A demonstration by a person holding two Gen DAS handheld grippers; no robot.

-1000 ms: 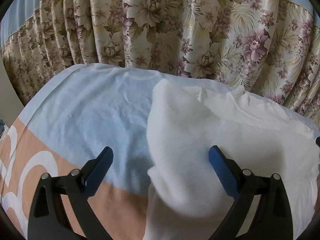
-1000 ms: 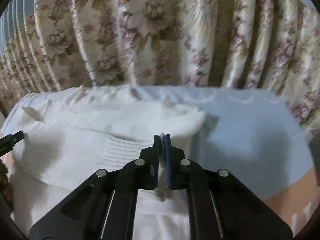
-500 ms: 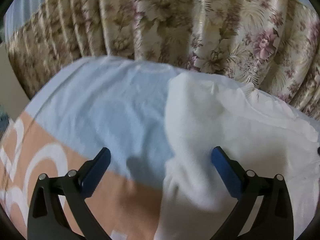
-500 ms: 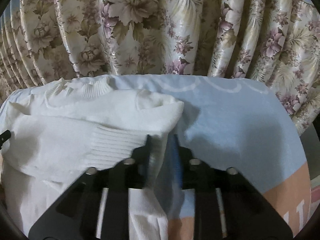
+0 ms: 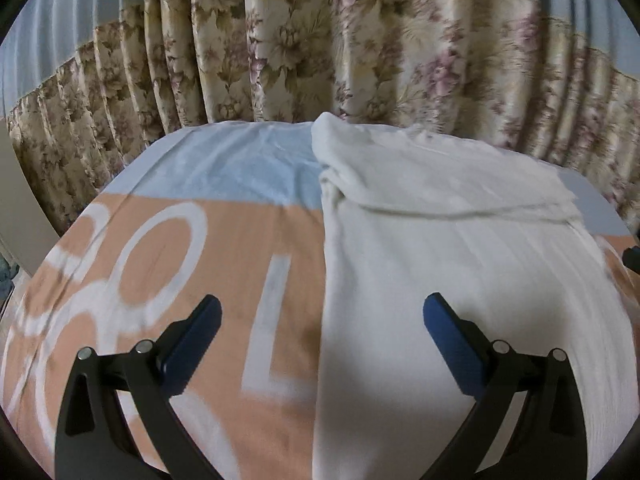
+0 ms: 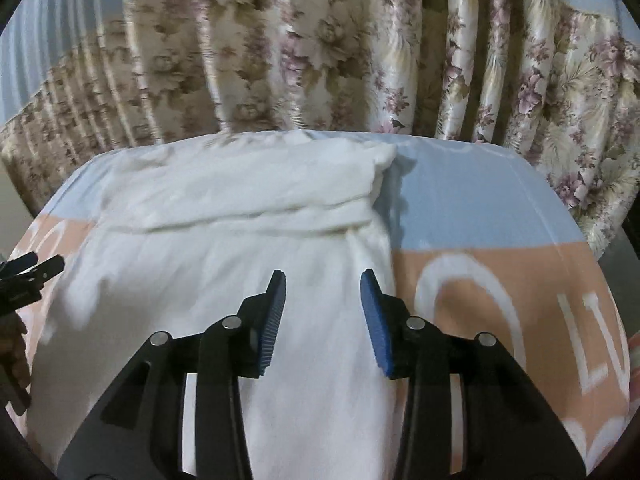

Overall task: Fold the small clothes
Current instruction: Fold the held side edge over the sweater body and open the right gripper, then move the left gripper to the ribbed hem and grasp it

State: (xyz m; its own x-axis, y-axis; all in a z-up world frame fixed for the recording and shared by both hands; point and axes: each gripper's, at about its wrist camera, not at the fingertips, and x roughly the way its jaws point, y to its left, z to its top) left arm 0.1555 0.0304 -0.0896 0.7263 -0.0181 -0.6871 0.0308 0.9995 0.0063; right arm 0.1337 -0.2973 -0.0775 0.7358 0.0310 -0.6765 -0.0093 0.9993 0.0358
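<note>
lying flat on the bedsheet (image 5: 168, 248), the white sweater (image 5: 460, 264) has both sleeves folded across its upper part, forming a thick band ahead of both pairs of fingers. the left gripper (image 5: 318, 320) hovers with its fingers spread wide and nothing between them; the sweater's left edge runs up through the gap, so the right finger sits over white knit and the left finger over the peach part of the sheet with its white lettering. the right gripper (image 6: 323, 300) has its fingers parted as well, holding nothing, both blue pads (image 6: 274, 320) over the sweater's body near its right edge (image 6: 384, 248). beyond that edge, to the right of the fingers, the sheet shows pale blue and then peach. a floral curtain (image 6: 320, 48) hangs behind the far end of the bed. the left gripper's tips show at the left margin of the right wrist view.
</note>
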